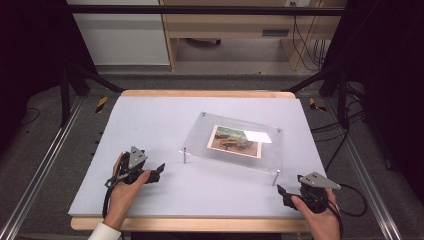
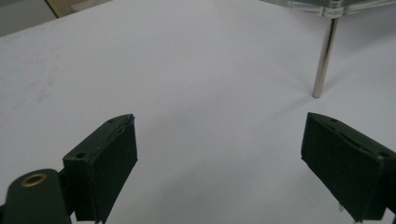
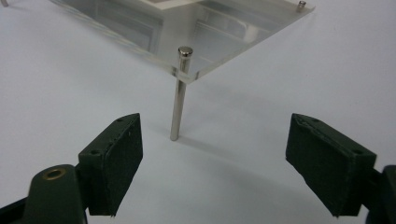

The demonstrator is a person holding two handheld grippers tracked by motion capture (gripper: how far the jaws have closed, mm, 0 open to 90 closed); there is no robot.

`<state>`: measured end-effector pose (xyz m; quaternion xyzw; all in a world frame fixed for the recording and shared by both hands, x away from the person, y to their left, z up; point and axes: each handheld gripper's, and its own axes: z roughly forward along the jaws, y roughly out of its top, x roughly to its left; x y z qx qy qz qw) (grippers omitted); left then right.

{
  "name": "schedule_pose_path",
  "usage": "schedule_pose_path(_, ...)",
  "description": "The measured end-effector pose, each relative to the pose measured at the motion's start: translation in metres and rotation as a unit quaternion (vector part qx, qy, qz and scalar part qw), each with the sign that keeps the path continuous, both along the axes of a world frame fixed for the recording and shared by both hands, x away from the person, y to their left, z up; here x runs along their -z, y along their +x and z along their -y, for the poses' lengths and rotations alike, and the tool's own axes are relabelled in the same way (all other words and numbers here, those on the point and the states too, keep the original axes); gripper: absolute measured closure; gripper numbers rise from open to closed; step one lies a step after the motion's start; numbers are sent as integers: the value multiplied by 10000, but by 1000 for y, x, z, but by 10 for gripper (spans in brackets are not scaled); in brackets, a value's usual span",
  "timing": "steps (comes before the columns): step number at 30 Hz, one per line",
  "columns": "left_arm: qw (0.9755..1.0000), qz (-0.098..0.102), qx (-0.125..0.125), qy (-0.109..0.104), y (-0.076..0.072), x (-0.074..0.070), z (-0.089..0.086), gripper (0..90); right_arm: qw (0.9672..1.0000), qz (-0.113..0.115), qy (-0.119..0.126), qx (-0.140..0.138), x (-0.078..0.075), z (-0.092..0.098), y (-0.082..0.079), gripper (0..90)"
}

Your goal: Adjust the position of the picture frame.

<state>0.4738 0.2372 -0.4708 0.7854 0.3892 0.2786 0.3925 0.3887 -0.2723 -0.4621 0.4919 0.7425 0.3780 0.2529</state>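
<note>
Two open grippers sit near a clear plate on thin metal legs.

The left gripper (image 1: 159, 169) has its jaws wide apart and holds nothing; it rests low on the white table (image 1: 150, 125), just left of the near-left leg (image 1: 185, 155). The right gripper (image 1: 281, 192) is wide open and empty too, close to the near-right leg (image 3: 179, 93). The clear plate (image 1: 270, 150) stands between them, a bit farther back, with a picture card (image 1: 235, 140) lying on it.
</note>
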Motion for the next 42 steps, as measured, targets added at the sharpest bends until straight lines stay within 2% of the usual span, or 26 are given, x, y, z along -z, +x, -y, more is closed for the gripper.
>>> schedule_pose_path(3, 9999, 0, 97, -62, -2, -1, 6, 102, 10000, -50, -28, -27, 2, -1, -2, 235)
schedule_pose_path(5, 9999, 55, 141, -63, -3, -3, 9, 103, 9999, 81, -114, 1, 2, -2, -2, 237)
schedule_pose_path(7, 9997, 141, 179, -125, -5, -4, 13, 103, 9999, 96, -117, 15, 2, -2, -2, 237)
schedule_pose_path(11, 9993, 194, 252, -202, -7, -5, 17, 103, 9999, 80, -96, 15, 4, -2, -2, 242)
schedule_pose_path(14, 9987, 275, 321, -281, -10, -6, 22, 102, 9999, 18, -107, -33, 6, -3, -1, 308)
schedule_pose_path(17, 9983, 285, 369, -339, -11, -7, 24, 103, 9999, -118, 78, -41, 9, -3, -1, 338)
schedule_pose_path(20, 9981, 229, 396, -424, -12, -8, 28, 104, 9999, -112, 123, 3, 10, -3, 0, 367)
schedule_pose_path(23, 9977, 170, 454, -479, -13, -8, 32, 115, 9992, -168, 365, 15, 11, -6, 3, 394)
schedule_pose_path(27, 9974, 94, 461, -553, -14, -9, 37, 115, 9987, -194, 460, 32, 12, -9, 6, 399)
schedule_pose_path(28, 9968, 40, 467, -643, -14, -10, 40, 116, 9976, -189, 653, 98, 12, -11, 11, 392)
schedule_pose_path(30, 9966, 32, 474, -676, -13, -12, 42, 116, 9972, -187, 716, 109, 11, -11, 12, 385)
schedule_pose_path(31, 9962, 67, 467, -732, -12, -15, 44, 116, 9961, -185, 854, 98, 11, -13, 16, 384)
schedule_pose_path(35, 9955, 72, 464, -818, -9, -18, 48, 118, 9967, -196, 785, 87, 12, -16, 19, 403)
schedule_pose_path(38, 9947, 9, 492, -908, -5, -18, 51, 163, 9968, -197, 761, 112, 12, -18, 24, 488)
schedule_pose_path(39, 9948, 14, 493, -890, -3, -18, 53, 175, 9967, -192, 781, 67, 13, -20, 26, 547)
schedule_pose_path(40, 9950, 3, 473, -880, -1, -18, 54, 175, 9967, -192, 781, 67, 13, -20, 26, 547)
schedule_pose_path(42, 9955, -13, 451, -828, 3, -16, 56, 229, 9967, -244, 774, 16, 14, -22, 29, 618)
